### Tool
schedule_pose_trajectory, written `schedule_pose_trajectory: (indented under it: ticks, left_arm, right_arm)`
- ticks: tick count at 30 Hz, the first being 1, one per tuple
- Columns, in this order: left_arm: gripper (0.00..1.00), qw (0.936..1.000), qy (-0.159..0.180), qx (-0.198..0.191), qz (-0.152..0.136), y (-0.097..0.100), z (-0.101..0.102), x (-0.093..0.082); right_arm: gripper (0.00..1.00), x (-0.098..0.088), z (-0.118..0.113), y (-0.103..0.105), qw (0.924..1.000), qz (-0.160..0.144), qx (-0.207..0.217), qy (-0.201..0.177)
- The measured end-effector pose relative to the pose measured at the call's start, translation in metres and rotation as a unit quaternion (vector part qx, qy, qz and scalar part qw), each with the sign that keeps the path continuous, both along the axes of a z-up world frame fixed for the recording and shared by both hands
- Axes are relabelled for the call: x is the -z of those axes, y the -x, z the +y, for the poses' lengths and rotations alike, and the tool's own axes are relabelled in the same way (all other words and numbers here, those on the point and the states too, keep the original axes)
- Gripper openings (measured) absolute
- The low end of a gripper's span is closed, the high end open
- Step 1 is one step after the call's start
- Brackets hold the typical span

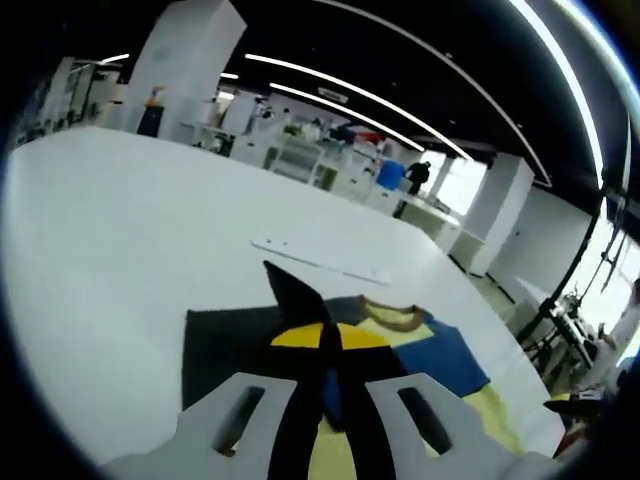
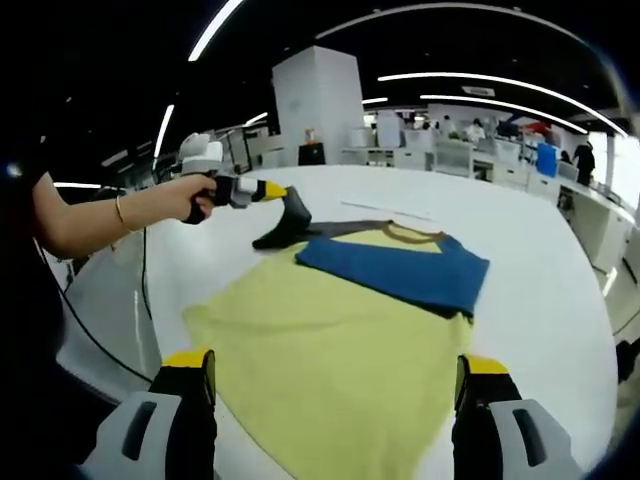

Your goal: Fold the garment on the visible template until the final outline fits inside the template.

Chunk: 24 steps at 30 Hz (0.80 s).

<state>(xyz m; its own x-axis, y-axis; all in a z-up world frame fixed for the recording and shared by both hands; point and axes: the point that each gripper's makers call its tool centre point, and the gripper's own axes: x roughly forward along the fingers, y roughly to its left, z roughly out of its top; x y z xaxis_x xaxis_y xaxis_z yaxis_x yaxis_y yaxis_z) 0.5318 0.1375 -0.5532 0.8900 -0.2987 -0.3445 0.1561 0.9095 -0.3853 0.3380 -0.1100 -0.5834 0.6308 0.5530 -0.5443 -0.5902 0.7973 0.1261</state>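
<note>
Your left tongs look pressed together, jaws crossing at the tips, right where the blue sleeve meets the yellow body, so I'd guess you've got fabric pinched there, though I honestly can't tell if there's cloth between them. In the right gripper view the same left tongs sit down at the far-left shoulder of the shirt, held by your hand. Your right tongs are spread wide and holding nothing, hovering over the near hem. The shirt lies flat on the white table straight ahead of them, yellow with a brown collar, and one blue sleeve is already folded across the chest. The dark template peeks out just left of the left tongs, under the shirt. If you're bringing that shoulder in next, I'd keep the lift low and drag the edge straight across so the crease lands along the template's side, not bunched. Use the free right tongs to pin the hem so the body doesn't skate on the table. A pale strip lies beyond the collar, well apart. No brand, label or readable writing anywhere that I can make out.
</note>
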Motion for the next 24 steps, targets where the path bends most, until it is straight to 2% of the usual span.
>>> schedule_pose_trajectory:
  ticks: [8, 15, 24]
  left_arm:
    - [0.0, 0.9997, 0.011, 0.022, -0.005, -0.005, -0.023, -0.004]
    - [0.0, 0.9981, 0.03, 0.046, -0.026, -0.01, -0.047, -0.015]
    - [0.0, 0.9949, 0.045, 0.083, -0.033, -0.011, -0.079, -0.016]
  right_arm:
    - [0.99, 0.001, -0.002, 0.0, 1.0, 0.001, 0.003, -0.003]
    - [0.99, -0.001, -0.001, -0.001, 0.9999, -0.005, -0.003, -0.009]
    - [0.99, 0.0, -0.004, 0.0, 1.0, -0.001, -0.002, -0.007]
